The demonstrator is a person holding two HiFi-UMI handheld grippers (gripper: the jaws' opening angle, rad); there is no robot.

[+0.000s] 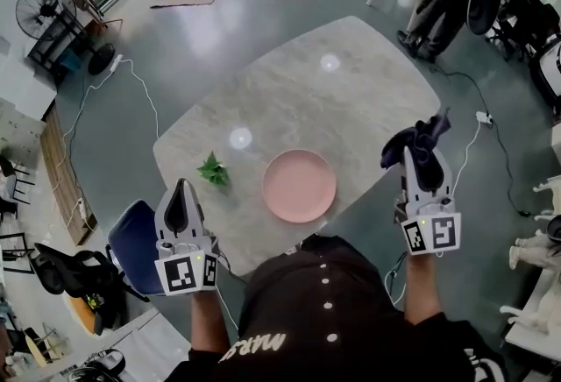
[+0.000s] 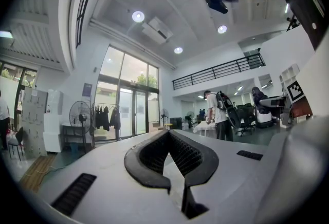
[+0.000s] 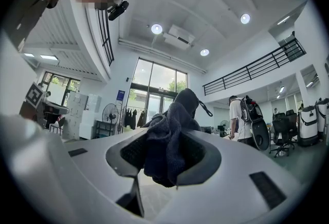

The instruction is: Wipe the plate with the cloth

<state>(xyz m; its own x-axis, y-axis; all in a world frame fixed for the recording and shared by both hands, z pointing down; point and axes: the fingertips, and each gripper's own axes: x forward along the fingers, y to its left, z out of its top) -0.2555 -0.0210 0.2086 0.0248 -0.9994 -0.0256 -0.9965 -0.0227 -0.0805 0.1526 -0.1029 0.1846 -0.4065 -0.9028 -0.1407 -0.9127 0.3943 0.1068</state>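
Pressed together with nothing between on the left gripper [image 1: 181, 189]; pinched on a bunched dark cloth [image 1: 417, 140] on the right gripper [image 1: 422, 154]. Both held level, off the near corners of the table [image 1: 351, 82], flanking the pink plate [image 1: 299, 186] by the near edge. Forearms partly hidden behind a dark top [image 1: 324, 319]. Bare tabletop beyond the plate; green sprig [image 1: 213, 170] just to its left.

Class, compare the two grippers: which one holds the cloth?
The right gripper: its jaws clamp the dark cloth, bunched above them. The left gripper is shut with nothing between its jaws.
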